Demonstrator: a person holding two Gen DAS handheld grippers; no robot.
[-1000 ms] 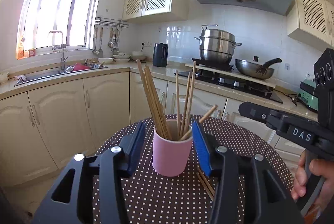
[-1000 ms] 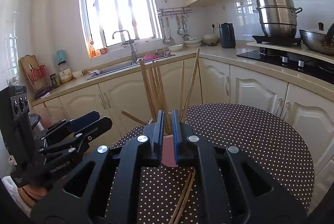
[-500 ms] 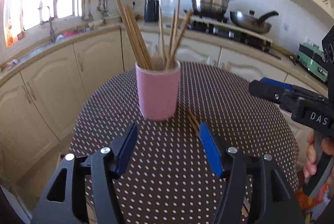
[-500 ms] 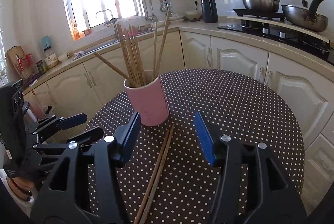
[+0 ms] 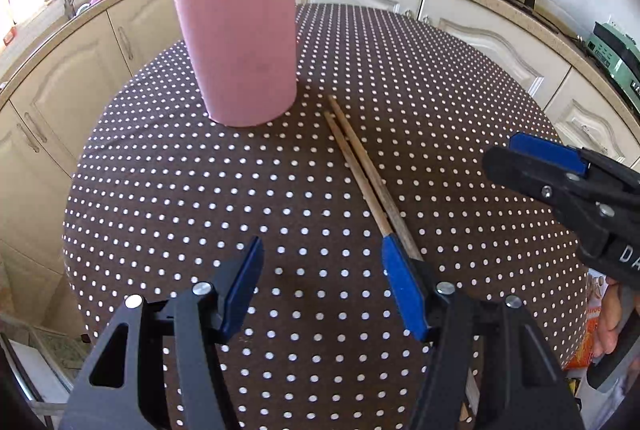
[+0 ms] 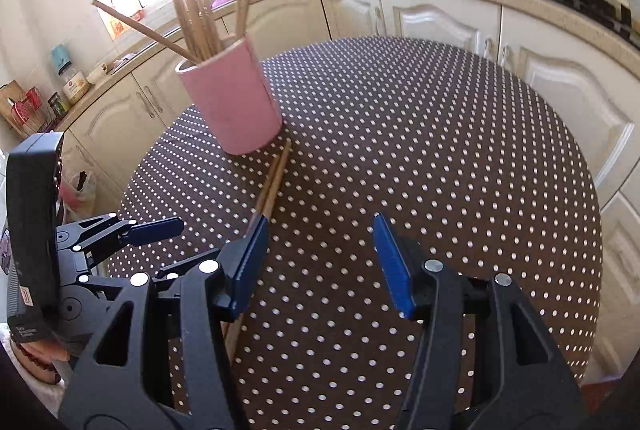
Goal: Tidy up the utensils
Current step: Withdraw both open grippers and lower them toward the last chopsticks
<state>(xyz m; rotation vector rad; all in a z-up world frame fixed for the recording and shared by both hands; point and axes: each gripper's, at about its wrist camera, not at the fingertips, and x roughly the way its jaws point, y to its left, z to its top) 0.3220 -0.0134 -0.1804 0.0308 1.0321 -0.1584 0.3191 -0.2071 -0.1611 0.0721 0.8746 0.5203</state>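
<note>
The left gripper (image 5: 322, 270) hangs over the near part of the table (image 5: 460, 101), its blue-padded jaws standing apart with only dotted cloth between them. Its figures rose early in the last second, so the jaws have just been opening. The right gripper (image 6: 318, 250) hangs beside it, jaws likewise apart and empty, having just been opening from nearly closed.

Two loose chopsticks (image 5: 362, 169) lie flat on the cloth, side by side and touching along most of their length. They are plain pale-brown wood, thin and straight, a little darker toward the near ends. Their long axis runs from the near edge of the table away toward the cup, slanting slightly; the far tips stop just beside the cup's base, one a little short of the other. The near ends pass under the left gripper's right finger and, in the right wrist view, under the right gripper's left finger.

Farther back the pink cup (image 5: 240, 49) stands upright on the table, holding a bundle of chopsticks (image 6: 200, 17) that fan out above its rim, one leaning far to the side.
</note>
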